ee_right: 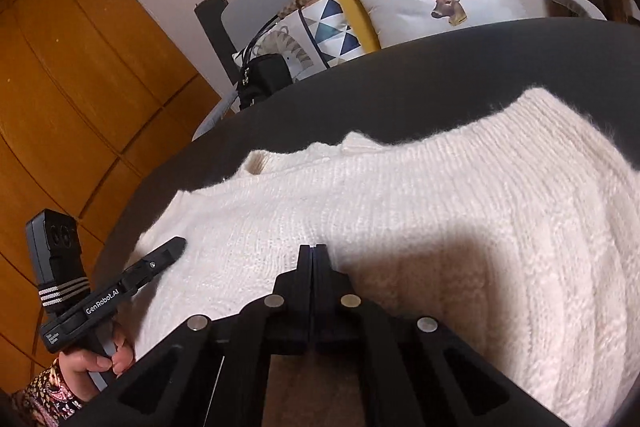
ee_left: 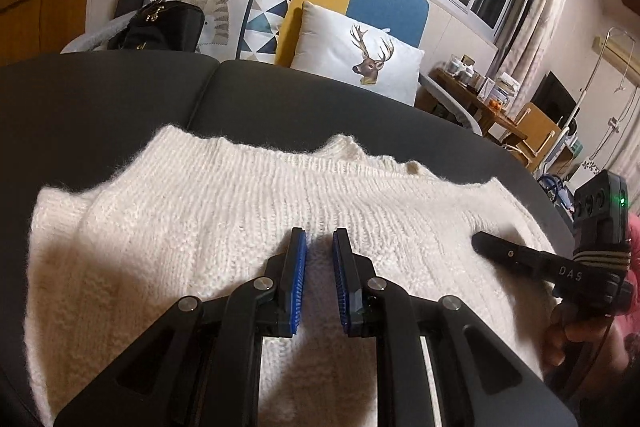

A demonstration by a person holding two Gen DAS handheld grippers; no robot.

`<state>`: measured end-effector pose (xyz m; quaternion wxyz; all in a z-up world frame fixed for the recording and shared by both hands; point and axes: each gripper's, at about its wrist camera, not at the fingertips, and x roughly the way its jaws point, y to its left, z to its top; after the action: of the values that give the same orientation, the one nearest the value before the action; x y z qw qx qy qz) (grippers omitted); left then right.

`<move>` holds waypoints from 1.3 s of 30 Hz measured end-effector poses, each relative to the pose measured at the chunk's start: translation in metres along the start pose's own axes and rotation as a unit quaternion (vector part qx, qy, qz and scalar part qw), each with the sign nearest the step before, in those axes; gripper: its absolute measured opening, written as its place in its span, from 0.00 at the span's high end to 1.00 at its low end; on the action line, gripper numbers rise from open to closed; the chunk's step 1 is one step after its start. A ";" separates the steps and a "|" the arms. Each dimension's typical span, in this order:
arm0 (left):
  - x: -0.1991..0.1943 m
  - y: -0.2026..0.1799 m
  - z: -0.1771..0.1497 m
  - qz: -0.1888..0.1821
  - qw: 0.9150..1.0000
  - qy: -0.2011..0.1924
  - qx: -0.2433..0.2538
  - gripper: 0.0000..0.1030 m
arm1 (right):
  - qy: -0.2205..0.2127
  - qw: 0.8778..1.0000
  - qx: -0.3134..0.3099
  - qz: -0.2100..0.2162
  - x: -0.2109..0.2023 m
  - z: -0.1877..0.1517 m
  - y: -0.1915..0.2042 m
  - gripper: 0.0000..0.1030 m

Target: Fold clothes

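— Two grippers over one white sweater (ee_left: 240, 227), which lies spread on the dark cushion (ee_left: 100, 99) just under and ahead of both sets of jaws.

— How do the jaws stand?

— The left gripper (ee_left: 319, 247) has a narrow gap between its blue pads (ee_left: 298, 267), nothing in it. The right gripper (ee_right: 314, 255) is pressed fully together, apparently empty, over the knit's near part.

— What might go wrong?

— My guess: the loose, fuzzy knit could snag on the ribbed pads, or a pinch might catch one layer only, so the fold drags crooked. The sweater's far edge ahead of the jaws already looks uneven.
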<state>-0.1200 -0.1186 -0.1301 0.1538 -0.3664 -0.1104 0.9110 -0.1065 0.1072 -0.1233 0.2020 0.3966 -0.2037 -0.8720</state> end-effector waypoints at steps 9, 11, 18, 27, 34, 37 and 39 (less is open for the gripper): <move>0.003 -0.027 0.027 0.047 0.998 0.001 0.051 0.81 | 0.060 0.989 -0.128 0.037 0.022 0.028 0.039 0.83; 0.009 -0.022 0.025 0.053 0.998 0.004 0.044 0.81 | 0.096 0.981 -0.169 0.018 0.044 0.028 0.045 0.85; 0.015 -0.004 0.013 0.025 1.000 -0.004 -0.001 0.81 | 0.106 0.980 -0.164 -0.040 0.081 0.043 0.031 0.96; -0.016 0.026 0.010 0.072 0.994 -0.060 -0.050 0.80 | 0.083 0.989 -0.119 0.006 0.056 0.051 0.033 0.90; -0.017 0.054 -0.004 0.081 0.989 -0.056 -0.111 0.80 | 0.132 0.962 -0.240 0.014 0.071 0.047 0.112 0.79; -0.017 0.058 -0.008 0.071 0.988 -0.052 -0.126 0.80 | 0.149 0.955 -0.257 -0.004 0.088 0.039 0.129 0.73; -0.017 0.057 -0.008 0.072 0.988 -0.051 -0.126 0.80 | 0.146 0.952 -0.270 -0.021 0.098 0.036 0.132 0.73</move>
<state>-0.1140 -0.1767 -0.1434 0.0346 -0.3430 -0.2052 0.9160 -0.1685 -0.0463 -0.0930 0.3103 0.4544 0.0793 -0.8312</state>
